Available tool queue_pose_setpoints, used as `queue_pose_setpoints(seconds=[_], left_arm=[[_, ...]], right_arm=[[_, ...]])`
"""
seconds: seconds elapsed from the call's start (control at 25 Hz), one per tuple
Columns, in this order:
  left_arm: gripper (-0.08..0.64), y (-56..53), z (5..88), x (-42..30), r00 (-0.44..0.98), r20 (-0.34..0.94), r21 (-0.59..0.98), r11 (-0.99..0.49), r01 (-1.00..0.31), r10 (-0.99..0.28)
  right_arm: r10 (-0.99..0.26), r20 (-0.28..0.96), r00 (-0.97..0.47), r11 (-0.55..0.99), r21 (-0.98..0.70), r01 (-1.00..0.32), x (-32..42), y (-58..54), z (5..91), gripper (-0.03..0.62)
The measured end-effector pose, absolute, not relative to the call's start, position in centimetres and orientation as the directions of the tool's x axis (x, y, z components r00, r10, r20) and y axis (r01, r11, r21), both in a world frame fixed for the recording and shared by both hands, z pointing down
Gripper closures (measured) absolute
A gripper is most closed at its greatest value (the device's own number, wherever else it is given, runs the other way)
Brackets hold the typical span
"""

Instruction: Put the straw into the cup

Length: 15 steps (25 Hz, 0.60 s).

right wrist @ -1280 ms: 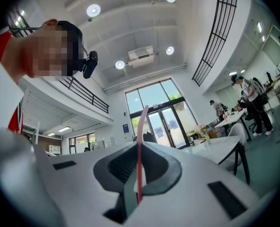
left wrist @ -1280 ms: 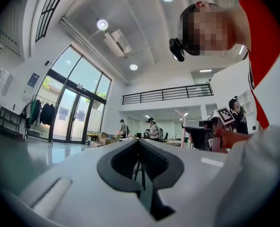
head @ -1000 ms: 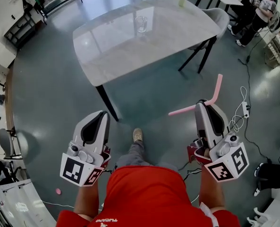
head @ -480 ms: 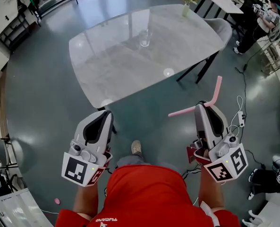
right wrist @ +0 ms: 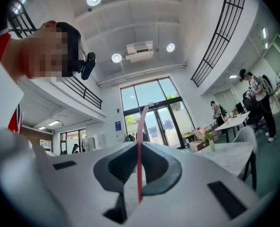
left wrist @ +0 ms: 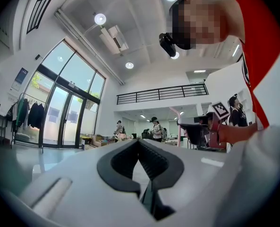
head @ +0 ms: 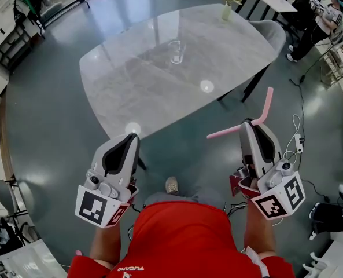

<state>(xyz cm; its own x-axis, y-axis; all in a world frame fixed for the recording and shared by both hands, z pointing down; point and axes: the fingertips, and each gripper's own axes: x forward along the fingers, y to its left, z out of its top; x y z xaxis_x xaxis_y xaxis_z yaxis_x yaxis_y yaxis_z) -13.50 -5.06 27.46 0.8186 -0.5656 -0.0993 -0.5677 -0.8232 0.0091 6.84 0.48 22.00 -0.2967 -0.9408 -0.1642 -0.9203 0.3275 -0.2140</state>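
**A:** Head view first: which step is this?

**B:** I'd judge it's the carry. The right gripper (head: 250, 126) is clamped on the pink straw (head: 226, 132) near its bend, well apart from the cup (head: 176, 51) standing on the table (head: 125, 97). 1 leg points left, and the other slants up the picture to the right.

**A:** Left gripper view?

**B:** The left gripper (left wrist: 139, 144) has its jaws together, with nothing between them.

**A:** Right gripper view?

**B:** The straw stands pinched between the jaws, its leg rising above them. Next, 1 end needs tipping down over the cup's mouth.
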Motion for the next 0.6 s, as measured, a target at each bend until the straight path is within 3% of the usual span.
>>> queue_pose_setpoints(seconds=[0.6], left_arm=[[0.554,-9.2,27.1,-11.5,0.808,-0.092,0.013,-0.812,-0.583,-0.581]], right_arm=[[-0.939,-0.165,-0.301,0.334,-0.231,-0.914,9.5,-4.7,22.9,0.575]])
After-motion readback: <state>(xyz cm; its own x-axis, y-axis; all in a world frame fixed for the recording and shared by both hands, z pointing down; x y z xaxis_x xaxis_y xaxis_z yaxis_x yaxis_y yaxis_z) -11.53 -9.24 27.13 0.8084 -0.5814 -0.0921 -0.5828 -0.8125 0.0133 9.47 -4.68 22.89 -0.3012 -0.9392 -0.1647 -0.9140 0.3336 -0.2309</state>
